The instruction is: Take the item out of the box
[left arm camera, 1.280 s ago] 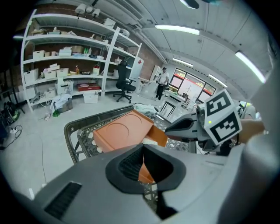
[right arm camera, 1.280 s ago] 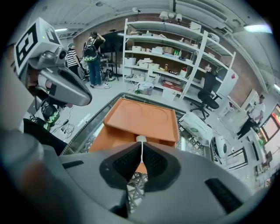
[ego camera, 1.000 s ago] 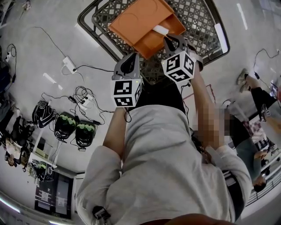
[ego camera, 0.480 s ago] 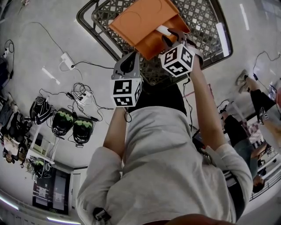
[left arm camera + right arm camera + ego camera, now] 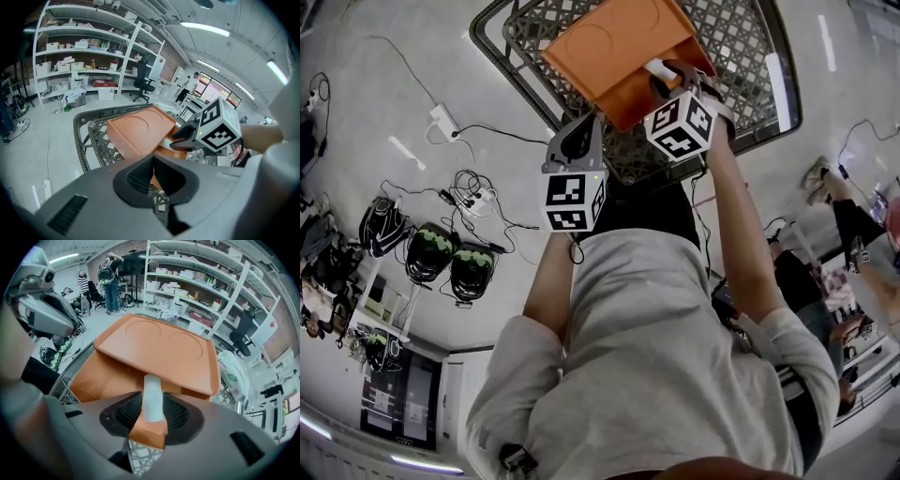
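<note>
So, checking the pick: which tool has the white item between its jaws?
The right tool; its jaws have just been opening round the flat white item. The left tool has none.

A dark lattice basket (image 5: 741, 56) with a rounded rim carries the orange box (image 5: 609, 47), which sits tilted on its mesh (whether it rests there fully cannot be told). The basket stands on a pale grey floor (image 5: 384, 103). On the floor to the left lie a white power strip (image 5: 443, 117), a tangle of black cables (image 5: 473, 202) and black-and-green headgear (image 5: 431, 253).
</note>
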Action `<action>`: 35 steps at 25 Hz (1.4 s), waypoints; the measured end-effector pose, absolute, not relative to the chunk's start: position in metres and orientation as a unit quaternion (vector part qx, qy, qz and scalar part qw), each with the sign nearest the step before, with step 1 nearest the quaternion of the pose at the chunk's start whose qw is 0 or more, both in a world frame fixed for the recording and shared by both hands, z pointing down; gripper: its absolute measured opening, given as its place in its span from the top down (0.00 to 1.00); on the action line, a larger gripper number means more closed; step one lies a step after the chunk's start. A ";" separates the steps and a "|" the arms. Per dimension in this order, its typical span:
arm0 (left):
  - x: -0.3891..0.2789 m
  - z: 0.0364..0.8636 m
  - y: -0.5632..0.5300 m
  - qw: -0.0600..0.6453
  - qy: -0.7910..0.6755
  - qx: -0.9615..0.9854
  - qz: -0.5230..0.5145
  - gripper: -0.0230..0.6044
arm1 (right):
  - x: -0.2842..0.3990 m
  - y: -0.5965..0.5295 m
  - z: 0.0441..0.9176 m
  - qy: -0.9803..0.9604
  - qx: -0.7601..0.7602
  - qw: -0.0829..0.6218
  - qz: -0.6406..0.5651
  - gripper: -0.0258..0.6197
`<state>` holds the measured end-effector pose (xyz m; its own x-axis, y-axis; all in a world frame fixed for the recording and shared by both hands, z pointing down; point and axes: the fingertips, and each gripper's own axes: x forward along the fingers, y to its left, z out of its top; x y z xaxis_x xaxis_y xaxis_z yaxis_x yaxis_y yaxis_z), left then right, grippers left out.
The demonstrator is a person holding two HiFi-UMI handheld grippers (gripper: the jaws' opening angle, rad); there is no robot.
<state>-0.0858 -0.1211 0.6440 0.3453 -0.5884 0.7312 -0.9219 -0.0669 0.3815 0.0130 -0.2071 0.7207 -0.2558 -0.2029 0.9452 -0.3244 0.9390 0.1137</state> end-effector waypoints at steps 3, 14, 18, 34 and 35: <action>-0.088 0.647 -0.115 0.429 -0.538 0.698 0.198 0.95 | 0.011 -0.208 0.726 -0.787 0.163 0.593 0.045 0.75; -0.093 0.650 -0.108 0.439 -0.546 0.686 0.197 0.95 | 0.005 -0.212 0.742 -0.776 0.150 0.612 0.030 0.71; -0.099 0.650 -0.106 0.440 -0.550 0.683 0.197 0.95 | 0.005 -0.208 0.749 -0.771 0.145 0.619 0.039 0.72; -0.101 0.643 -0.105 0.430 -0.538 0.697 0.201 0.95 | 0.007 -0.197 0.737 -0.769 0.144 0.623 0.026 0.77; -0.101 0.643 -0.105 0.430 -0.536 0.698 0.201 0.95 | 0.007 -0.196 0.737 -0.769 0.144 0.623 0.023 0.77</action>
